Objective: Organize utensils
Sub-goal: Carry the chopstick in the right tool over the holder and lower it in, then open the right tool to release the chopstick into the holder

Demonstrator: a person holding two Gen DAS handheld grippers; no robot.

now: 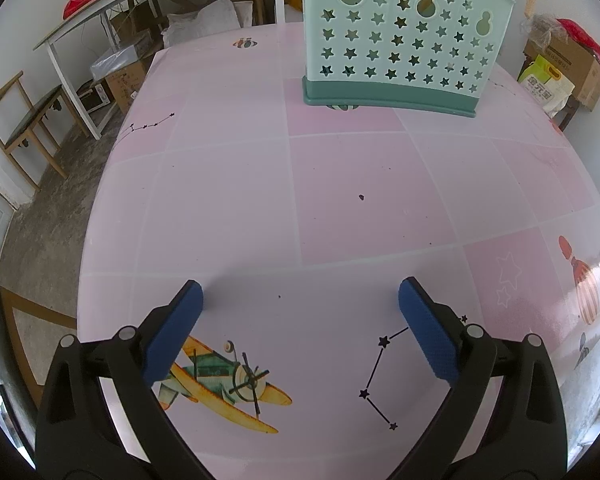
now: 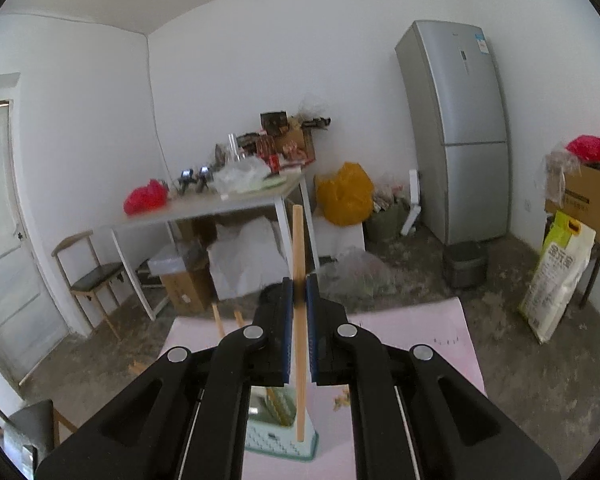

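Note:
A mint-green utensil holder [image 1: 400, 48] with star-shaped holes stands upright at the far side of the pink table [image 1: 300, 200]. My left gripper [image 1: 300, 300] hovers over the near part of the table, open, with nothing between its blue pads. In the right wrist view my right gripper [image 2: 299, 292] is shut on a wooden chopstick [image 2: 299, 240], which stands nearly upright between the pads. The chopstick's lower end hangs just above the holder [image 2: 280, 428], seen from above far below the gripper. Several utensils stand inside the holder.
The tablecloth carries an airplane print [image 1: 228, 380] and a star constellation print [image 1: 380, 376]. Beyond the table stand a white desk [image 2: 220, 204] with clutter, a chair [image 2: 96, 272], a grey fridge [image 2: 460, 132], cardboard boxes [image 2: 592, 196] and a rice bag [image 2: 556, 276].

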